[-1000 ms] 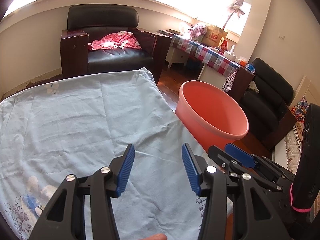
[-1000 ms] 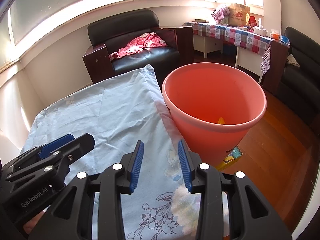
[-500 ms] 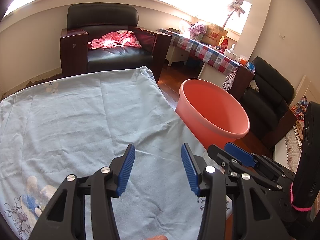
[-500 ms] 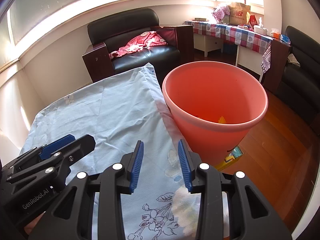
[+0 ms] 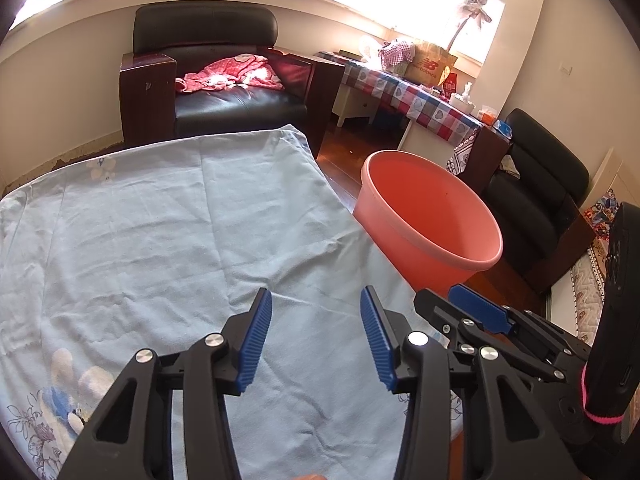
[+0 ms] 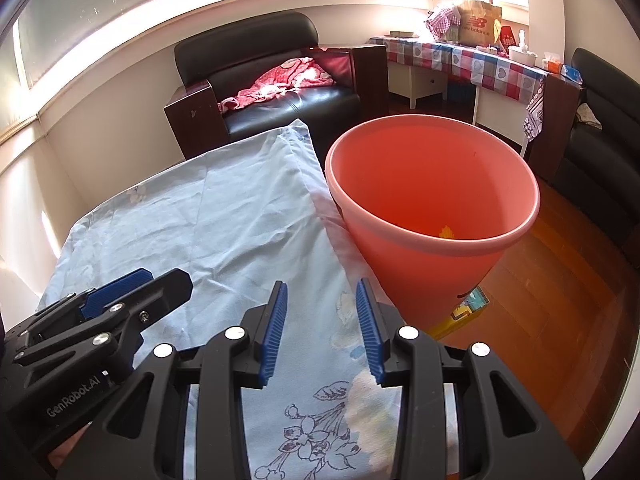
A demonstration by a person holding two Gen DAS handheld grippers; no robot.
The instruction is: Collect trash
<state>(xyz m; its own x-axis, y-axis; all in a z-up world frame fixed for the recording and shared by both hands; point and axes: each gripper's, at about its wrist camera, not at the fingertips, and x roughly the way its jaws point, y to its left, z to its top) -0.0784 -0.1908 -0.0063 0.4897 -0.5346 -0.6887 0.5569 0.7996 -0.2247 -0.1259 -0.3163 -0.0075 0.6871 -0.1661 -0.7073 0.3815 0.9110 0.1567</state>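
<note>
There was one pink bucket point(image 6: 432, 204) on the floor, and beside it one table under one light blue sheet point(image 5: 168, 240). Inside the bucket one small yellow scrap point(image 6: 446, 233) showed. Behind the bucket stood two black armchairs point(image 5: 216, 80), one with one red cloth point(image 5: 228, 74), and one long table with a checked cloth point(image 5: 412, 96). There were two grippers point(image 5: 316, 334).
</note>
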